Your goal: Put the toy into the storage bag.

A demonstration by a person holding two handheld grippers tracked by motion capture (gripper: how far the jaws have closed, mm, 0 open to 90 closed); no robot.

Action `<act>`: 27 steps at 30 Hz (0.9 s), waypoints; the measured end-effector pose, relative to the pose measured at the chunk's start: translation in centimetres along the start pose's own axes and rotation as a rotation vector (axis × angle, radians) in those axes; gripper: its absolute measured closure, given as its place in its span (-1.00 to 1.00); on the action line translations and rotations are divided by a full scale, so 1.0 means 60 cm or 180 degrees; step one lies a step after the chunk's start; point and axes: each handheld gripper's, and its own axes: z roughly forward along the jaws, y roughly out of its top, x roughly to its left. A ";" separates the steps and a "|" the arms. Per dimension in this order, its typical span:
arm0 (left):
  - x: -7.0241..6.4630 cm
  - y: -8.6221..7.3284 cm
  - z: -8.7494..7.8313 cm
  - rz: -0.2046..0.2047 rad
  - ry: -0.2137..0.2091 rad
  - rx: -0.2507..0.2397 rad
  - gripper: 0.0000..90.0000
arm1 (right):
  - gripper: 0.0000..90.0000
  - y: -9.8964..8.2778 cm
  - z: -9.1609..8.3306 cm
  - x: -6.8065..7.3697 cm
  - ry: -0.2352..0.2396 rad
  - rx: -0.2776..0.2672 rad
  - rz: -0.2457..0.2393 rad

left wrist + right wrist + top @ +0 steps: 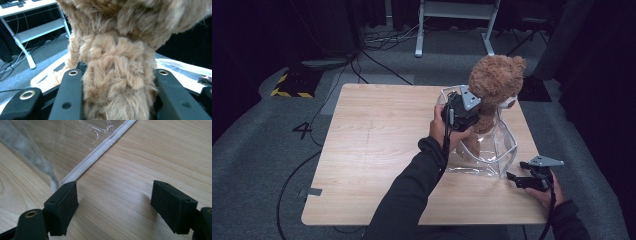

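A dark "4" on the grey floor left of the table.

The high view is looking forward and down from above the person's side onto the wooden table. The left gripper view is riding on the left gripper and is looking along its jaws, very near to the teddy bear that is pressing between them. The right gripper view is sitting low on the right gripper, facing the table top closely, with the white edge of the clear bag just ahead of one jaw. All three views are sharing the bag area; the bear is also standing in the high view.
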 end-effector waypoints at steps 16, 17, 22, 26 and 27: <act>0.004 -0.021 0.024 0.0048 -0.0139 0.0420 0.24 | -0.52 0.000 0.000 0.000 0.0002 -0.0001 0.0000; 0.002 -0.021 0.024 0.0071 -0.0114 0.0439 0.24 | -0.52 0.000 0.000 0.000 0.0001 -0.0002 -0.0002; 0.000 -0.027 0.030 0.0079 -0.0089 0.0571 0.21 | -0.52 0.000 0.000 0.000 0.0001 -0.0001 -0.0002; 0.005 -0.030 0.031 0.0065 -0.0119 0.0650 0.17 | -0.52 0.000 0.000 0.000 0.0001 -0.0001 0.0000; 0.005 -0.030 0.031 0.0065 -0.0114 0.0659 0.15 | -0.52 0.000 0.000 0.000 0.0001 -0.0001 -0.0001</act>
